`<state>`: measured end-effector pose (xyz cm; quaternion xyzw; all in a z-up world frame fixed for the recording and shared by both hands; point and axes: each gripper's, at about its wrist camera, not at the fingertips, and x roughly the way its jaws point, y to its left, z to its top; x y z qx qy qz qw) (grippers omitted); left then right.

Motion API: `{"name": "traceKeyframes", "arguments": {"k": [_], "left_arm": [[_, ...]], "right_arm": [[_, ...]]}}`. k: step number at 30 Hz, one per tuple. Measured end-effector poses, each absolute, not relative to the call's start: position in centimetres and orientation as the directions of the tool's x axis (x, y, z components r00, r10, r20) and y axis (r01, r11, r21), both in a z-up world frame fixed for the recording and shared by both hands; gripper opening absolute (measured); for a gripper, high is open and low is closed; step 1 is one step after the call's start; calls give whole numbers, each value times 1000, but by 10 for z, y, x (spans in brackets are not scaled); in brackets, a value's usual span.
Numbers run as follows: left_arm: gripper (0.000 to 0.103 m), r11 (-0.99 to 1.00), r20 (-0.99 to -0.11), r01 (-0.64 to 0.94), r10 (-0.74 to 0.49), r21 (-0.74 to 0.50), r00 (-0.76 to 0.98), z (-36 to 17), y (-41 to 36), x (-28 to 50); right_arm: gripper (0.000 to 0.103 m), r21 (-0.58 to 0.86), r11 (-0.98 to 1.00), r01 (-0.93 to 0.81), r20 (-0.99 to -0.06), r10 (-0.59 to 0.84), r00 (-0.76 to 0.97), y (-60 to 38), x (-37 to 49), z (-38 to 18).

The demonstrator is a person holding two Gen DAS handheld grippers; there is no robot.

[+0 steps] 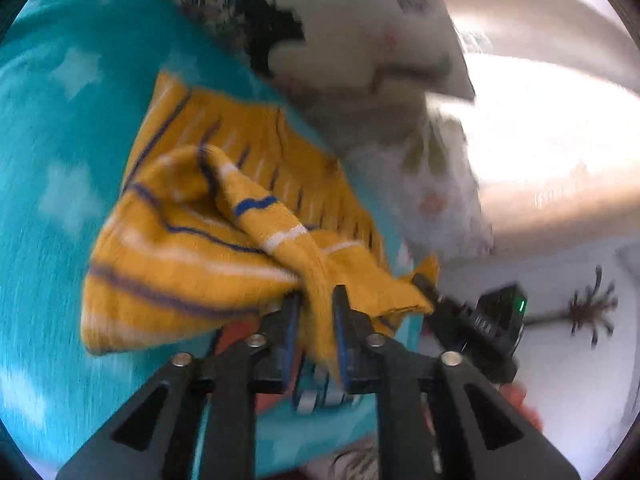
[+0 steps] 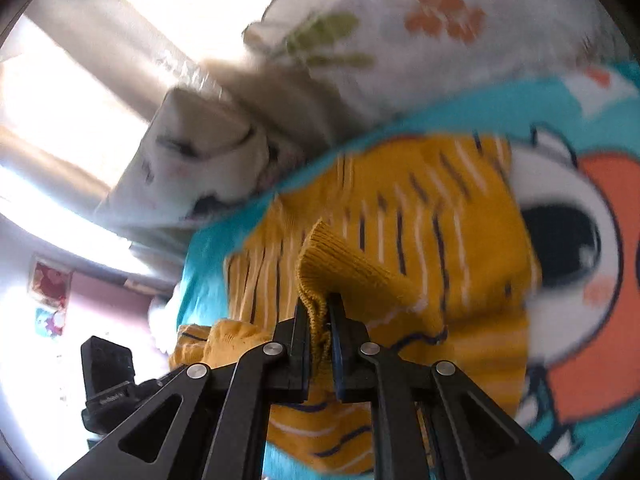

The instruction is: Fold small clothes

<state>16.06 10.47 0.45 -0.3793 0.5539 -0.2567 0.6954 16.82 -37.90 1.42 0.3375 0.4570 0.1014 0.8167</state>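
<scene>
Your left gripper (image 1: 316, 300) is clamped on a bunched yellow fold of the sweater (image 1: 192, 240). Right gripper (image 2: 320, 308) is pinched tight on a ribbed edge, cuff or hem, can't tell which. From both, the rest of the sweater runs toward 12 o'clock over the teal blanket (image 1: 60, 120). A pillow (image 2: 400, 40) lies beyond at 1 o'clock in the right view. The knit looks light, soft and stretchy, and will likely sag between grips. Grip ribbed edges or seams, not loose body fabric.
</scene>
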Motion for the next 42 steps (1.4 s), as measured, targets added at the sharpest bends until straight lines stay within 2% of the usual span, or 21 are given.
{"name": "traceKeyframes", "arguments": {"k": [1,2,3,4,6,8,10,11,14,16,19,22,26,28,33,39,42], "left_arm": [[37,557,-556,-80,-786,-827,271,3,104,172],[51,530,-530,-88,-797,-844,289,3,104,184],[60,513,-512,-83,-804,-855,304,7,105,190],[62,520,-510,-60,-799,-852,318,12,108,195],[74,568,-539,-16,-771,-823,339,20,114,196],[81,630,-587,7,-729,-777,352,21,122,200],[81,696,-650,20,-680,-718,339,13,129,201],[81,733,-690,23,-650,-680,320,4,132,201],[81,807,-776,15,-573,-591,264,-20,144,196],[81,832,-809,23,-545,-555,221,-36,140,192],[81,821,-805,27,-565,-570,178,-52,132,185],[81,804,-784,43,-589,-593,195,-52,130,176],[81,803,-776,57,-589,-593,226,-46,137,168],[81,810,-778,67,-579,-582,242,-41,145,164],[81,815,-778,74,-573,-575,258,-38,156,162],[81,794,-772,63,-603,-604,202,-60,151,173],[81,784,-765,66,-618,-617,184,-66,145,176]], "right_arm": [[12,635,758,147,-682,461,568,-378,180,13],[12,616,772,158,-693,436,573,-375,195,10],[14,586,791,177,-714,400,576,-376,209,4],[23,546,813,202,-740,355,571,-377,220,-2],[36,451,851,269,-799,251,546,-381,237,-13],[41,458,838,298,-801,243,547,-385,234,-14],[55,479,837,264,-777,265,571,-381,227,-5],[57,471,850,235,-774,270,573,-371,226,0],[58,488,868,94,-762,372,530,-333,219,10],[58,554,832,16,-745,487,455,-307,217,4],[58,656,755,15,-724,622,299,-277,226,-28],[59,647,761,52,-747,619,242,-259,247,-53],[60,657,753,29,-729,626,277,-244,295,-53],[67,621,784,7,-747,589,308,-236,323,-48],[68,550,835,-4,-786,519,336,-228,364,-42],[73,604,796,-21,-723,559,406,-264,328,-1],[73,576,817,10,-745,520,418,-293,289,11]]}}
